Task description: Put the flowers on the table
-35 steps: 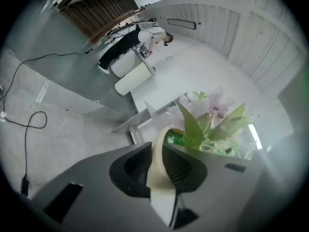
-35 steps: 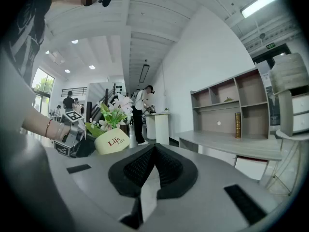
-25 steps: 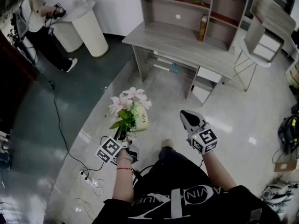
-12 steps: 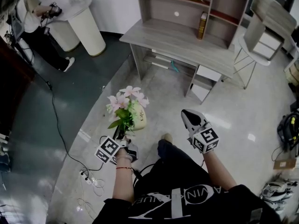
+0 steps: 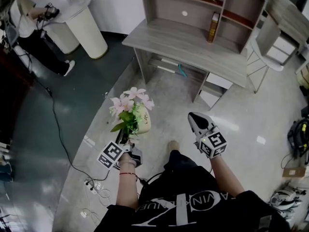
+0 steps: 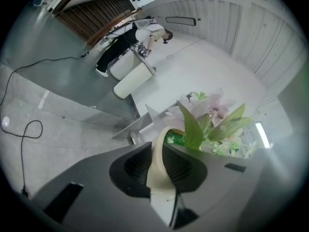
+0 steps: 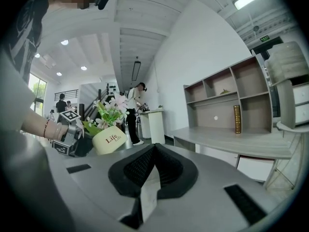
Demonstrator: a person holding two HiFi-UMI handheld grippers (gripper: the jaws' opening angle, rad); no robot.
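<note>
floor (image 5: pixel 251 124): glossy, pale (dark band at left) | desk (image 5: pixel 188 45): grey wood, shelves above | round stand (image 5: pixel 89 28): white

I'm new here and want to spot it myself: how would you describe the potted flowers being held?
Find the grey wooden desk with shelves on top. In front of it, over the pale shiny floor, the left gripper pinches the rim of a round cream flower pot in its jaws. It is the only thing nearby with pink blossoms and green leaves.
</note>
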